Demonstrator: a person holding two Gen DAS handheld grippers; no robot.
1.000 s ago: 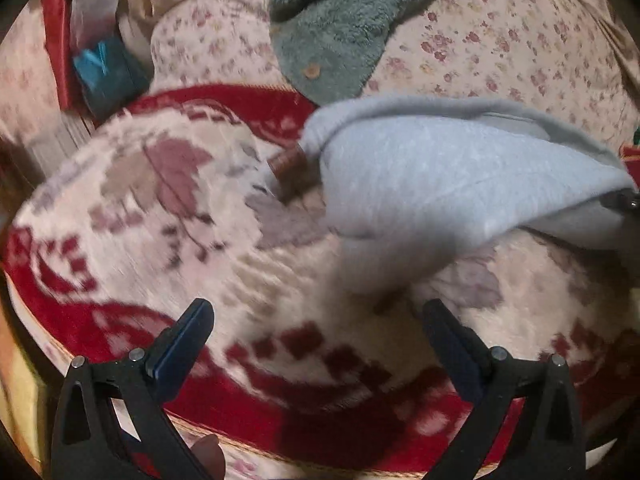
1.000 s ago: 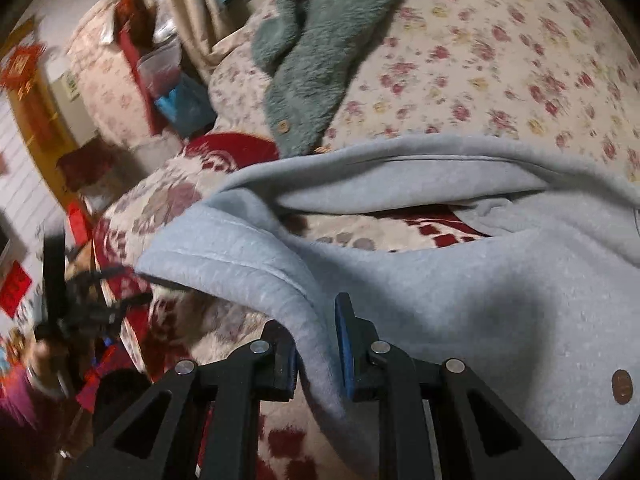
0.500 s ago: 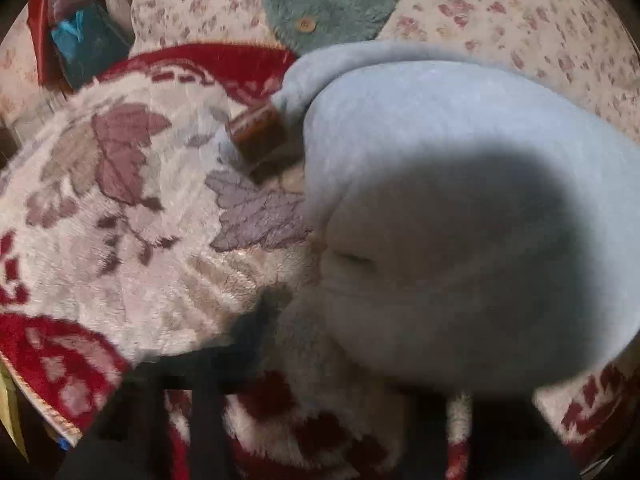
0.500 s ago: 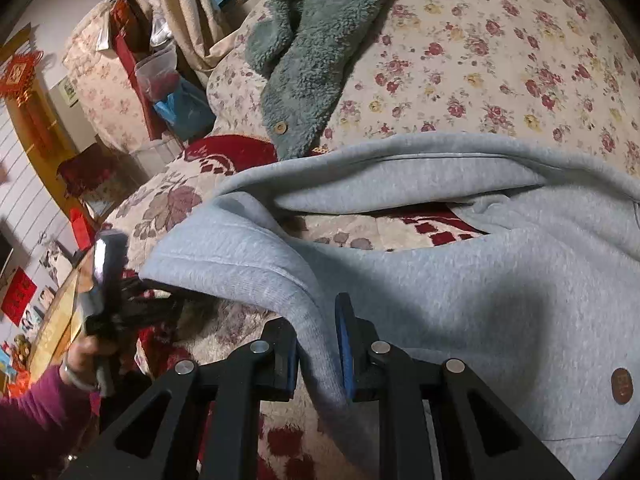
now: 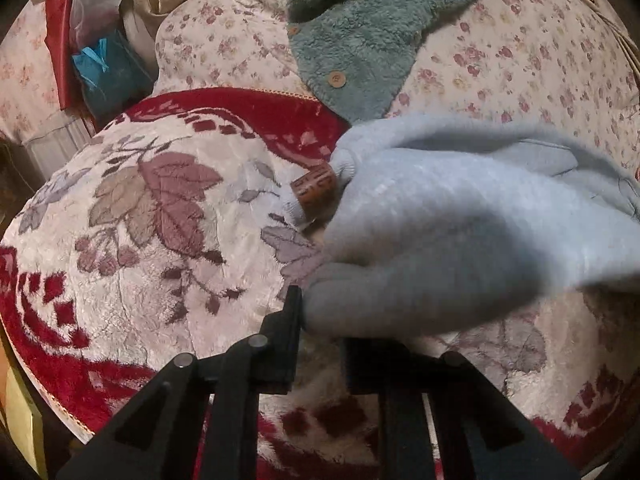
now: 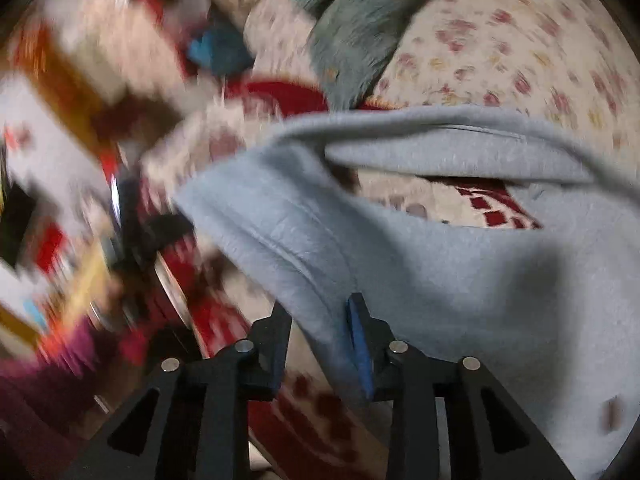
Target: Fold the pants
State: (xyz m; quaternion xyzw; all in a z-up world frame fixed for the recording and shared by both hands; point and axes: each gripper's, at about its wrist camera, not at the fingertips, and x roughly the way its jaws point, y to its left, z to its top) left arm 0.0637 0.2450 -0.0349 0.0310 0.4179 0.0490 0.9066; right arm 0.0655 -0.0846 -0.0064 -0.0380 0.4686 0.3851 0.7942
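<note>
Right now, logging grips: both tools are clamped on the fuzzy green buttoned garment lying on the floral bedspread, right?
Not the green garment. Both the left tool and right tool clamp the light grey fleece pants, as both wrist views show.

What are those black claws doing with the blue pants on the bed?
A person is folding the light blue pants with a claw in each hand. The left claw has closed on a bunched corner of the fabric, and the right claw pinches another edge of it. The pants are partly lifted above the red flowered blanket. A fuzzy green garment lies farther back. The right view is blurry.
</note>
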